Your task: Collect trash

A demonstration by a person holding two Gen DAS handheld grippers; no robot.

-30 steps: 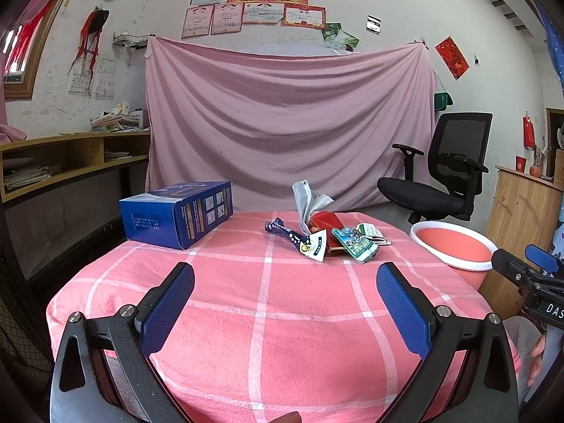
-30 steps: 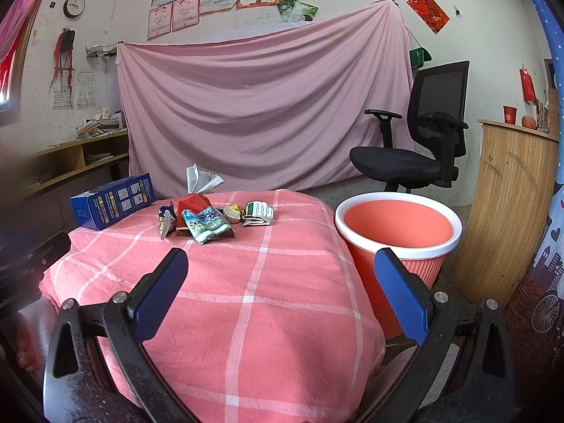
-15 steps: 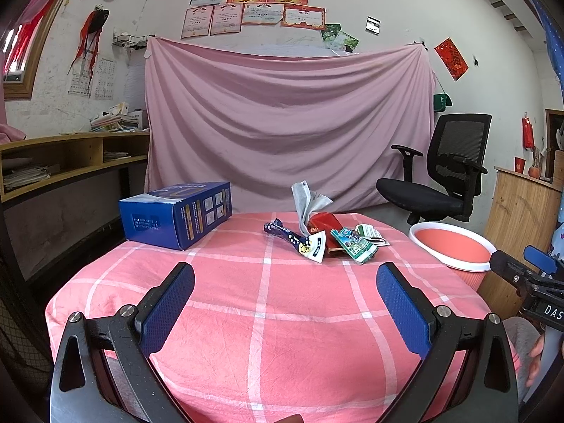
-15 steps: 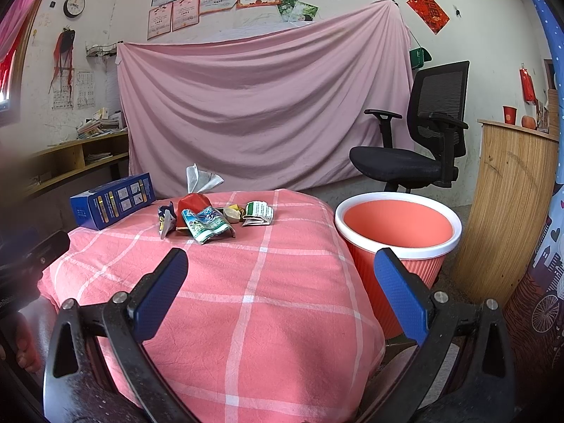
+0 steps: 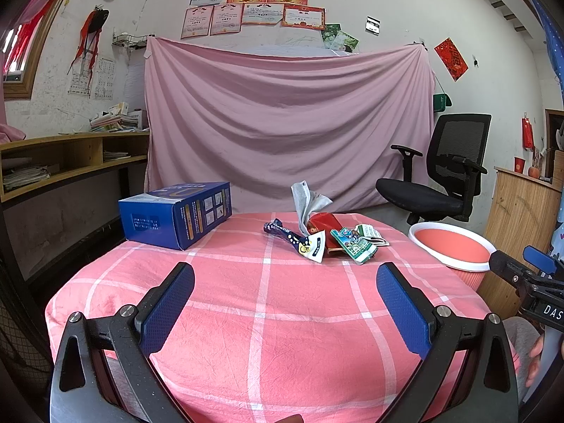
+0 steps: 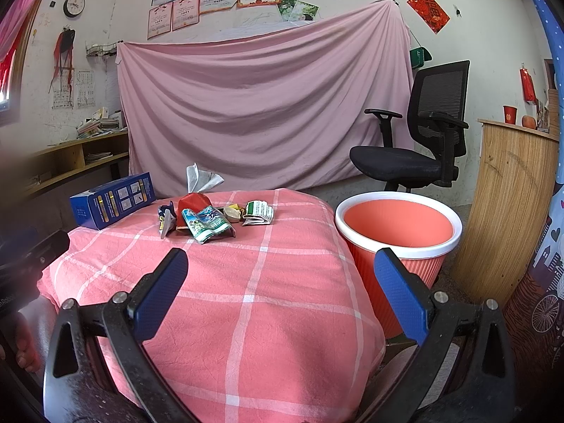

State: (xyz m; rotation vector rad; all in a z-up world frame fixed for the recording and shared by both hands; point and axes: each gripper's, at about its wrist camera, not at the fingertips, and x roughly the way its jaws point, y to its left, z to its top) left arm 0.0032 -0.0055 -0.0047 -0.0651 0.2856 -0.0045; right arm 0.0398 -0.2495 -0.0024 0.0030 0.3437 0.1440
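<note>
A small pile of trash lies at the far middle of the pink checked table (image 5: 268, 317): a dark blue wrapper (image 5: 294, 239), a red packet (image 5: 322, 224) with a grey tissue (image 5: 306, 201) sticking up, a green wrapper (image 5: 352, 245) and a white-green wrapper (image 5: 370, 234). The pile also shows in the right wrist view (image 6: 208, 220). An orange bin with a white rim (image 6: 398, 225) stands on the floor right of the table. My left gripper (image 5: 285, 275) is open and empty, well short of the pile. My right gripper (image 6: 280, 261) is open and empty above the table's right edge.
A blue box (image 5: 176, 213) sits at the table's far left. A black office chair (image 6: 419, 141) stands behind the bin. A wooden cabinet (image 6: 507, 211) stands right of the bin. A pink sheet (image 5: 289, 120) hangs behind the table, and wooden shelves (image 5: 70, 162) stand at left.
</note>
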